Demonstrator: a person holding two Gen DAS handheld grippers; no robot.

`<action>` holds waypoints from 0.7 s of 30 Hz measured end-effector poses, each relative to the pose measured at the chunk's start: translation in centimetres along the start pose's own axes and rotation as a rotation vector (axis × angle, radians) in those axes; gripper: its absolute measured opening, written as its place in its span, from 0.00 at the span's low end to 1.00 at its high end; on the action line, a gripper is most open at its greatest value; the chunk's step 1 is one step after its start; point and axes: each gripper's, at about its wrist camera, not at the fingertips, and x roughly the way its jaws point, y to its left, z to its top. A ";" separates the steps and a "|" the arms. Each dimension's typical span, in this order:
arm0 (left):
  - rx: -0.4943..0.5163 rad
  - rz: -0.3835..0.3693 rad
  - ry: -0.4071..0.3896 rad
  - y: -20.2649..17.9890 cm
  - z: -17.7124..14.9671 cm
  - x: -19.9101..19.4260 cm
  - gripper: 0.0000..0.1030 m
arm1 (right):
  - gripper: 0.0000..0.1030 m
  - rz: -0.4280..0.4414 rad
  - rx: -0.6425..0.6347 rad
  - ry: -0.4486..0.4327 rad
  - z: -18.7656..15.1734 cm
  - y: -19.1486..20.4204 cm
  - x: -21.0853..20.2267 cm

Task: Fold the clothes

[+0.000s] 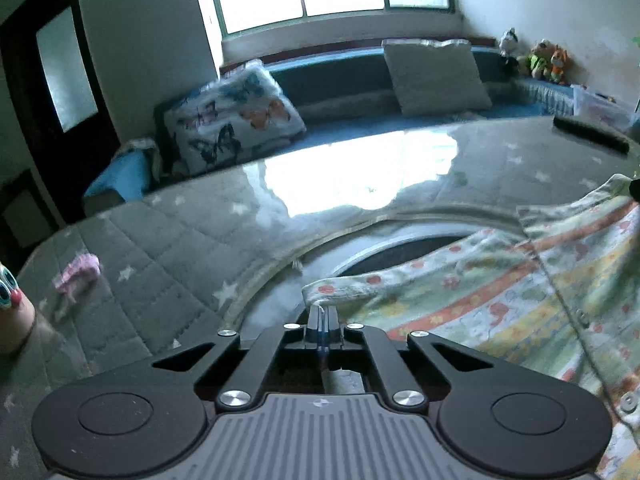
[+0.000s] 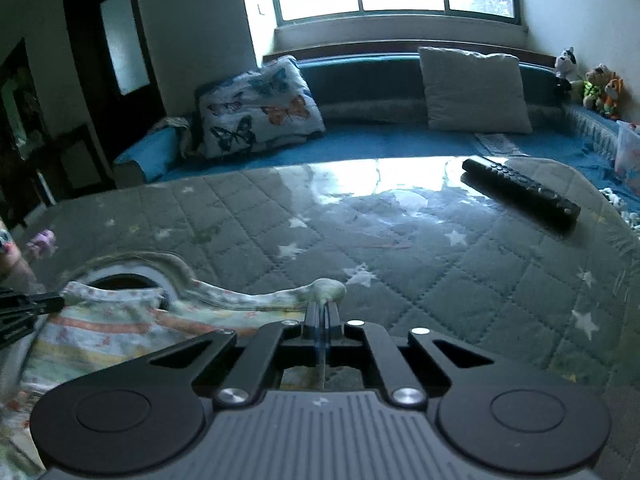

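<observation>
Left gripper: jaws closed narrow on the near-left edge of the garment, a pale printed piece with orange, yellow and green bands and snap buttons. Fabric edge is pinched right at the tips.

Right gripper: jaws also narrow, clamped on a bunched corner of the same garment. From that corner, the top edge runs left in a stretched line toward the left gripper, visible at the left frame edge.

Garment location: near side of the counter, lying over the grey quilted star-print cover under a glossy sheet. In the left wrist view it fills the right half; in the right wrist view, the lower left.

Other items: black remote far right on the counter, well apart from the garment. Small pink item far left, identity unclear. Behind the counter, blue sofa with butterfly cushion and plain cushion.
</observation>
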 end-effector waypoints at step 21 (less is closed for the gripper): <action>0.109 -0.160 0.012 -2.9 -1.0 -2.3 0.06 | 0.32 0.214 -0.279 0.147 -6.3 9.3 -3.8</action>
